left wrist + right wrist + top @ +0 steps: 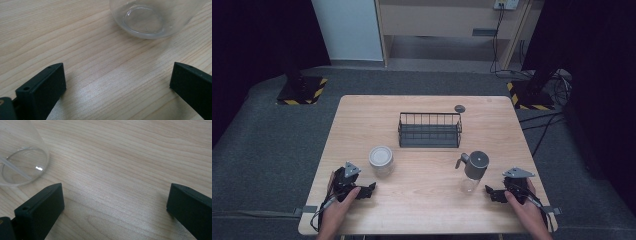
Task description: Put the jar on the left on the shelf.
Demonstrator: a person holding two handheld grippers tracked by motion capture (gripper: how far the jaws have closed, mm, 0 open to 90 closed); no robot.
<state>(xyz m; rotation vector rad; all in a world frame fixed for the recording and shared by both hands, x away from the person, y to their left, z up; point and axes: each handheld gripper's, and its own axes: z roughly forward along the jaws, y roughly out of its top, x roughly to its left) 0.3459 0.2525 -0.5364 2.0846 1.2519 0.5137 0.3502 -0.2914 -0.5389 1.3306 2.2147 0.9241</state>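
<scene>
Still at start, by the look: both grippers low on table [362,120] near front edge, nothing held. Left gripper [360,189] jaws wide, empty, aimed at jar [381,161], which stands just ahead, apart from jaws; glass base [147,22] seen close in left gripper view, beyond jaw tips. Right gripper [495,192] jaws wide too, empty, pointed toward bottle [473,171] w/ grey pump top; clear base [21,166] seen upper left in right gripper view, off to side of jaw line, not between jaws.

Likely job: get jar & bottle into basket [430,131], mid-table behind both, w/ small dark cap [459,108] past its far right corner.

To do well:
- Left: slide straight fwd, centre jar between jaws before closing; grip glass body below lid, not lid.
- Right: turn toward bottle first, since base sits off-axis; take mid-body, clear of spout.
- Close gently, glass slick & round; lift upright.
- Watch bottle: tall, top-heavy, easy to tip on a nudge.
- Clear basket rim on way in.
</scene>
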